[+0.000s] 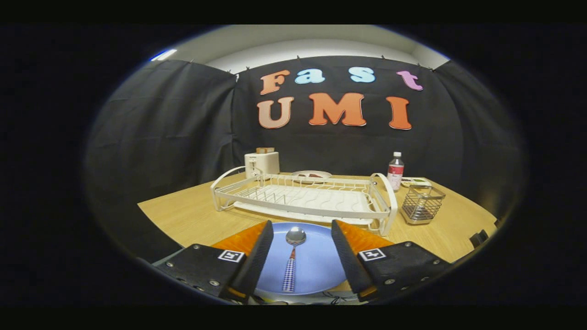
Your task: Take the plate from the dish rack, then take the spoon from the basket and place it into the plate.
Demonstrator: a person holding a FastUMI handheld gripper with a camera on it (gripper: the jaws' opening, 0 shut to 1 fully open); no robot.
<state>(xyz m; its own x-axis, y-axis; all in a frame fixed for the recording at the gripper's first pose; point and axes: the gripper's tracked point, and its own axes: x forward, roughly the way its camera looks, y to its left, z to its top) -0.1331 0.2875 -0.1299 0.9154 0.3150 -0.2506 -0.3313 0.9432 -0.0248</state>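
Note:
A blue plate (316, 266) lies flat on the wooden table, between and under my two fingers. On it rests a spoon (291, 259) with a shiny bowl and a blue-and-white checked handle, bowl pointing away from me. My gripper (300, 250) hangs above the plate, open, its fingers (257, 256) wide apart either side of the spoon and not touching it. Just beyond the plate stands the white wire dish rack (302, 197), with nothing in its slots. To the rack's right sits the small wire basket (422, 204).
A white toaster (262, 163) stands behind the rack's left end. A second plate (312, 174) lies behind the rack. A plastic bottle (395, 171) and a small flat box (415, 182) sit at the back right. The table (192, 215) shows bare wood left of the rack.

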